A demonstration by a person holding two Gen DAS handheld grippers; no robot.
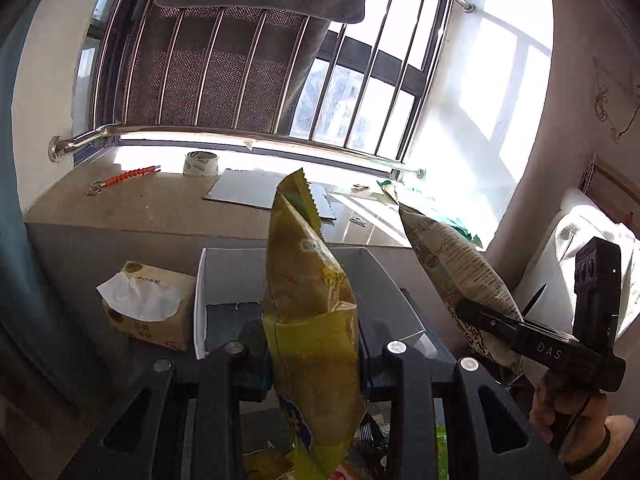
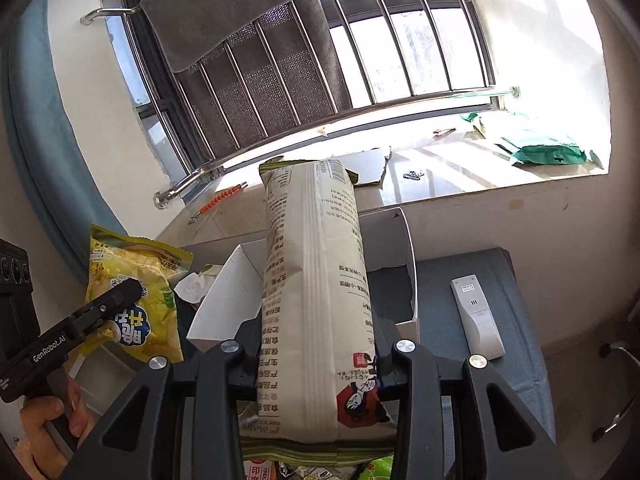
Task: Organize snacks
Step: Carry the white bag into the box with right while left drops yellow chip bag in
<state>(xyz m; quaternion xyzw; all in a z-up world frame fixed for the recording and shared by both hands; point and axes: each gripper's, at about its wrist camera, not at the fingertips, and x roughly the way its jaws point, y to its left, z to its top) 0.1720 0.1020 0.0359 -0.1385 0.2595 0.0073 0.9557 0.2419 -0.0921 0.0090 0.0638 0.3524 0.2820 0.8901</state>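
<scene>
Clamped upright in the left gripper (image 1: 314,354), the yellow snack bag (image 1: 310,280), lower end cut off by the frame, above the white box (image 2: 408,248); pinched likewise in the right gripper (image 2: 316,356), the cream snack bag (image 2: 316,280), beside it, both raised, hands half hidden.

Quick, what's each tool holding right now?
Left tool: closed on the yellow bag.
Right tool: closed on the white bag.
</scene>
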